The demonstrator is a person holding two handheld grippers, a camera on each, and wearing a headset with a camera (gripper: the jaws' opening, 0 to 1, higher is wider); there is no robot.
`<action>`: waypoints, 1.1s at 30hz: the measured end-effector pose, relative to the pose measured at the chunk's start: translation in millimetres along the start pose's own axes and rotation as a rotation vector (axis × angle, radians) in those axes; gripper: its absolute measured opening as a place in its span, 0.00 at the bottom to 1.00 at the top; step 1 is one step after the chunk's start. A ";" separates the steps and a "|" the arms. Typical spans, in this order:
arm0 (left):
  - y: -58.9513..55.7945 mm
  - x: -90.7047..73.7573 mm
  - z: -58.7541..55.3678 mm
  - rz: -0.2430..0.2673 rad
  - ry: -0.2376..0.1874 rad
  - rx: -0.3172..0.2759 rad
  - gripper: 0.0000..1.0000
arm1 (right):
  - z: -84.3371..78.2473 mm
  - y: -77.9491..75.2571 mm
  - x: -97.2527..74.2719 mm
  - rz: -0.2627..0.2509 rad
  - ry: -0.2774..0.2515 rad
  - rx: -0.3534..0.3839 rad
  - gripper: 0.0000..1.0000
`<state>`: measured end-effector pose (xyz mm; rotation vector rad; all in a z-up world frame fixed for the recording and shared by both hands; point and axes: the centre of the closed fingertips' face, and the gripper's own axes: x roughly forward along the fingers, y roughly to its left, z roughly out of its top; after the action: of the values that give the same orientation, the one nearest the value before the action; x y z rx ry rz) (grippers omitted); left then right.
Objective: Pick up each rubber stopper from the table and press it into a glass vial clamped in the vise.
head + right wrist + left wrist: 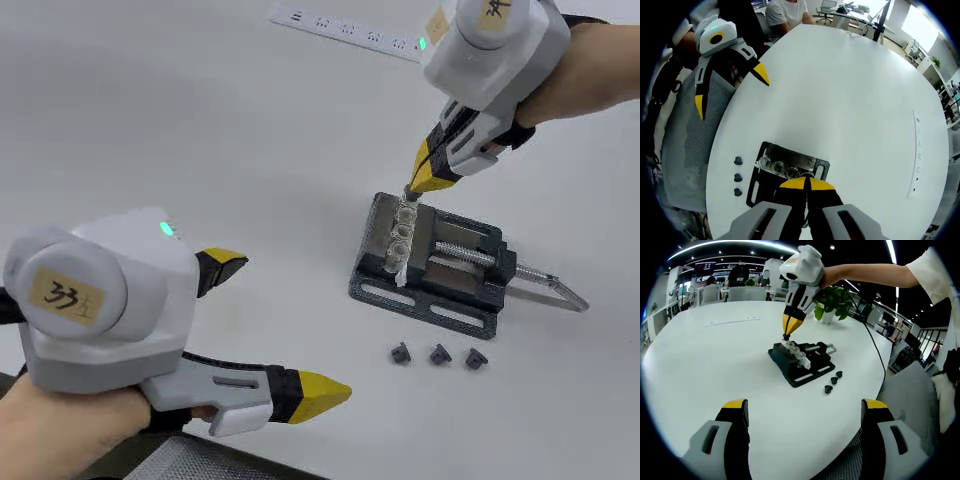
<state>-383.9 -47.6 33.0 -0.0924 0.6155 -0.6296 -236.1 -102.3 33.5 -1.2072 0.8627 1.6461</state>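
Stopper, pinched by the right gripper pointing down, meets the upright end vial; left gripper spread.

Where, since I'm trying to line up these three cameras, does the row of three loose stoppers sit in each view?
Head view: the three loose stoppers lie in a row low and right of centre, just below the vise.
Left gripper view: right of centre, a slanting row beside the vise's right end.
Right gripper view: lower left, a vertical row left of the vise.
Shared landmark: the black vise holding the vials.
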 end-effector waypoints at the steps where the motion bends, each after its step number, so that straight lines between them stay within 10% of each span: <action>1: 0.3 0.0 0.2 0.001 -0.001 -0.001 0.93 | -0.4 -0.7 0.2 0.001 -0.005 0.007 0.00; 33: 4.5 -2.4 23.7 0.024 -0.056 0.010 0.93 | -1.1 -0.7 3.8 -0.042 0.008 0.018 0.00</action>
<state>-369.7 -45.0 52.4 -0.0926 0.5585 -0.6049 -235.6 -102.1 29.5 -1.2125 0.8501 1.5974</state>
